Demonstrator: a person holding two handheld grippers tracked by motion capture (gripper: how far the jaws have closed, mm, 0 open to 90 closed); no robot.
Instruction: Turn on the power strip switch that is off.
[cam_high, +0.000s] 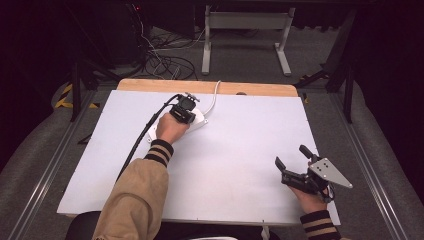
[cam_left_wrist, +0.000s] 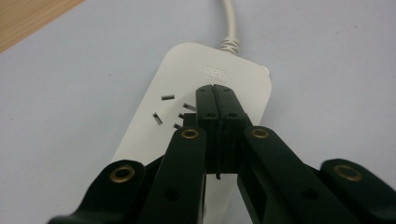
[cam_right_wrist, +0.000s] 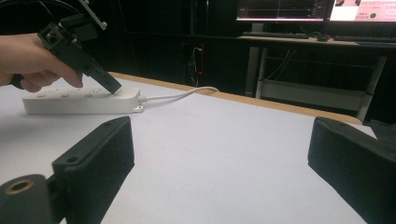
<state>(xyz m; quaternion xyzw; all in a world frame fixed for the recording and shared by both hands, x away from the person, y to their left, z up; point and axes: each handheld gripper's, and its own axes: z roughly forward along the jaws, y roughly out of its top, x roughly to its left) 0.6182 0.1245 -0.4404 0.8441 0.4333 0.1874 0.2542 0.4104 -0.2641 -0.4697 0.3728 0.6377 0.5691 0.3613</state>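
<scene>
A white power strip (cam_high: 201, 120) (cam_left_wrist: 173, 73) (cam_right_wrist: 79, 101) lies at the far middle of the white table top (cam_high: 240, 150), and its white cable (cam_high: 214, 97) (cam_right_wrist: 180, 95) runs off toward the far edge. My left gripper (cam_high: 186, 115) (cam_left_wrist: 216, 91) (cam_right_wrist: 114, 87) points steeply down with its jaws shut together. Its tips rest on the strip's top face, beside a socket near the cable end. Nothing is between the jaws. At the near right, my right gripper (cam_high: 291, 156) (cam_right_wrist: 224, 149) stands open and holds nothing, aimed across the table toward the strip.
A wooden strip (cam_high: 210, 86) borders the table's far edge. Beyond it stand a white desk frame (cam_high: 245, 22) and loose cables on the floor (cam_high: 165, 62). Monitors (cam_right_wrist: 280, 9) glow on a desk behind. Bare white surface lies between the two grippers.
</scene>
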